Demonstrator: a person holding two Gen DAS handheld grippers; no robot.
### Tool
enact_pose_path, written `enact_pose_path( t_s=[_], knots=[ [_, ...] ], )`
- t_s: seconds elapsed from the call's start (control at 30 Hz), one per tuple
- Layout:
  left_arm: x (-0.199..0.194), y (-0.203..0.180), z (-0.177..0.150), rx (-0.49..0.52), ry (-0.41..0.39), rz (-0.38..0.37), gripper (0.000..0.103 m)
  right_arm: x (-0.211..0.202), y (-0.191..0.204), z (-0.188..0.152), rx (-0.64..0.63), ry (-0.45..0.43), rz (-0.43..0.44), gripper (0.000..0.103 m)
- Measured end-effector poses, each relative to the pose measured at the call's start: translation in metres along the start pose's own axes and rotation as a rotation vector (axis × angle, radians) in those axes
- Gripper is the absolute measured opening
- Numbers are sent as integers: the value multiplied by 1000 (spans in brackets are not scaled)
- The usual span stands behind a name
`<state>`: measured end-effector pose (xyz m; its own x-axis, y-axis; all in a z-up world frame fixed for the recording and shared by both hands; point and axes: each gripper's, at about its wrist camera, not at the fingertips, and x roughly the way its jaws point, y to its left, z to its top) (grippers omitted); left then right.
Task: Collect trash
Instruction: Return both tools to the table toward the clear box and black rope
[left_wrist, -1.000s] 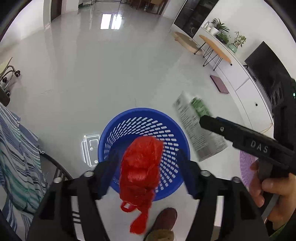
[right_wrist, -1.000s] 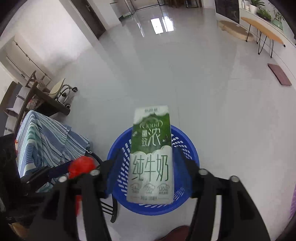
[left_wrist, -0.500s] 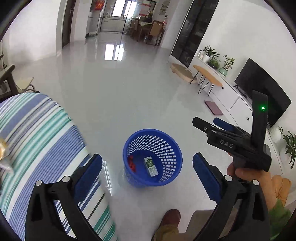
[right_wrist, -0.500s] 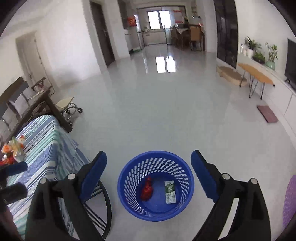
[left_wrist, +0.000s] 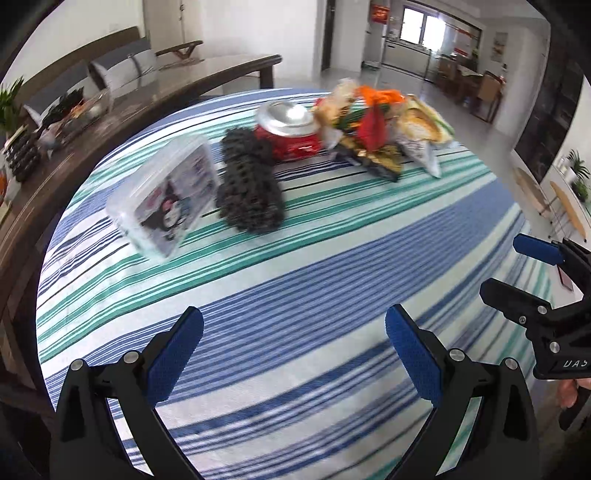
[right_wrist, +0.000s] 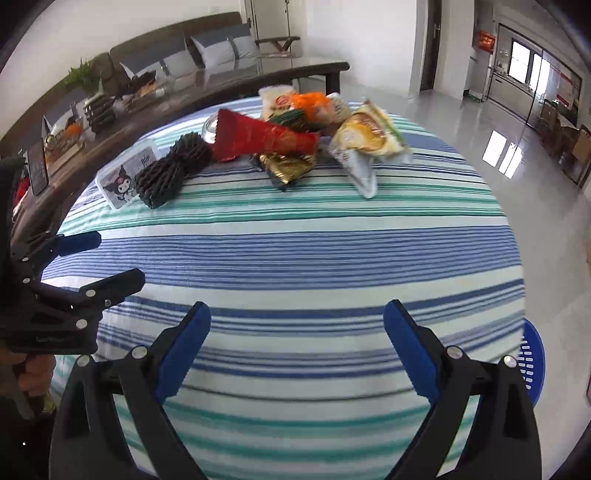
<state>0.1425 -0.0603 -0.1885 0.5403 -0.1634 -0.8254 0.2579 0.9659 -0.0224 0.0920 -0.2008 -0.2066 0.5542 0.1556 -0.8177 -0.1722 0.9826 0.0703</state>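
Striped blue, green and white cloth covers the round table. Crinkly foil and plastic snack wrappers, light, soft and slippery, are heaped at its far edge beside a dented red drink can, a knobbly black bundle and a stiff clear plastic box. Left gripper and right gripper gape wide, empty, having just opened. A wrapper's crimped edge probably offers the best hold.

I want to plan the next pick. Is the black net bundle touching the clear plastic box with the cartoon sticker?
Touching. In the right wrist view the black net bundle lies against the clear plastic box with no striped cloth visible between them; the left wrist view agrees.
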Motion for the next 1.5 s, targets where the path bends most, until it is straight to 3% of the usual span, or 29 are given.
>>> enact_pose_path(
  t_s=[0.07,0.43,1.5],
  knots=[
    [11,25,-1,-35,15,0,98,18,5,9,7,11,-10,92],
    [50,23,41,-35,-3,66,99,71,-19,66,45,5,-80,98],
    [53,24,40,-39,-4,65,99,69,-21,64,47,4,-81,98]
  ],
)
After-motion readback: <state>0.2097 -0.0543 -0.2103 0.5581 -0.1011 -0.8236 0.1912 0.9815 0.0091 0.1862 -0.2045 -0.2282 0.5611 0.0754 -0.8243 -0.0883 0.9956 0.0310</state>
